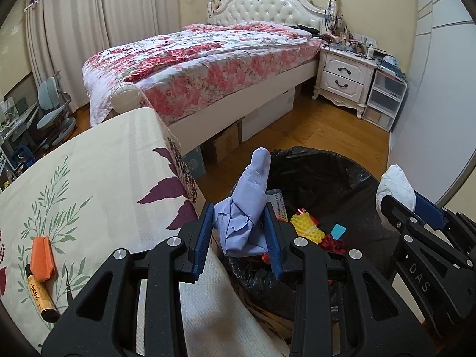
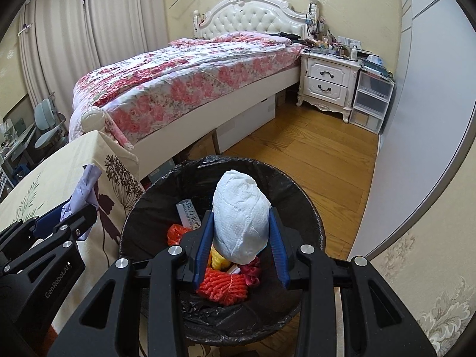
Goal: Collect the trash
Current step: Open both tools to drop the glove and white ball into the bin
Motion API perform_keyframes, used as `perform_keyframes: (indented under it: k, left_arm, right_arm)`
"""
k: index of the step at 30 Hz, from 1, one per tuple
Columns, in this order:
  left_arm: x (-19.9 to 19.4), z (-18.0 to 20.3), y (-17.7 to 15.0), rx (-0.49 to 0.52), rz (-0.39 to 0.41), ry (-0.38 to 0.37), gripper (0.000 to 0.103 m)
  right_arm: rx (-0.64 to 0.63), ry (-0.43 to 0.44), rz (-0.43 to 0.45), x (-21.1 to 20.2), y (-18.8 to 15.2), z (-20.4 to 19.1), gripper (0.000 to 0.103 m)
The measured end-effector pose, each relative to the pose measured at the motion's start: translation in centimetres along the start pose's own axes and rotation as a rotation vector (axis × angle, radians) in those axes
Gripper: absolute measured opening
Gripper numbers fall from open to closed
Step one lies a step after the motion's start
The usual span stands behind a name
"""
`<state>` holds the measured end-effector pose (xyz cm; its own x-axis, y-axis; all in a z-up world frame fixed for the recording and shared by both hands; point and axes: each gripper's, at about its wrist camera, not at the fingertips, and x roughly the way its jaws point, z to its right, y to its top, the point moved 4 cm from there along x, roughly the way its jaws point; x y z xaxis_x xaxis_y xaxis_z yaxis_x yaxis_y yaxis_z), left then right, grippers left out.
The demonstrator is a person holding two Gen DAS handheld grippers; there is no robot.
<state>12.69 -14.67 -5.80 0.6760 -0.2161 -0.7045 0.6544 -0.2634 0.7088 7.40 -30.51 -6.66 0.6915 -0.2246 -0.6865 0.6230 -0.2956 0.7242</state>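
My left gripper (image 1: 239,229) is shut on a crumpled lilac paper (image 1: 247,205) and holds it over the near left rim of a bin lined with a black bag (image 1: 327,172). My right gripper (image 2: 241,232) is shut on a white tissue wad (image 2: 241,223), held above the bin's opening (image 2: 297,196). The same wad shows in the left wrist view (image 1: 395,187). Inside the bin lie orange-red rope (image 2: 223,288), a yellow foam piece (image 1: 306,226) and a paper strip (image 2: 187,214). An orange packet (image 1: 43,257) and a brown tube (image 1: 38,297) lie on the cloth-covered table (image 1: 104,178).
A bed with a floral quilt (image 1: 193,59) stands behind, cardboard boxes (image 1: 226,142) under it. A white nightstand (image 1: 342,74) and plastic drawers (image 1: 383,101) stand at the back right. A wall (image 2: 416,148) runs along the right, wooden floor (image 2: 312,154) between.
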Motion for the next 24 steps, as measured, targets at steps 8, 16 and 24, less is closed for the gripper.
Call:
perform_keyframes:
  k: [8, 16, 24]
  left_arm:
    - [1.4, 1.1, 0.5, 0.024, -0.017, 0.003, 0.033]
    - [1.7, 1.3, 0.6, 0.032, -0.018, 0.009, 0.048]
    - [0.9, 0.5, 0.9, 0.003, -0.003, 0.02, 0.074]
  right_arm:
    - [0.011, -0.016, -0.014, 0.9, 0.1, 0.5, 0.037]
    - [0.006, -0.034, -0.002, 0.9, 0.3, 0.5, 0.043]
    - [0.008, -0.051, 0.016, 0.3, 0.3, 0.8, 0.055]
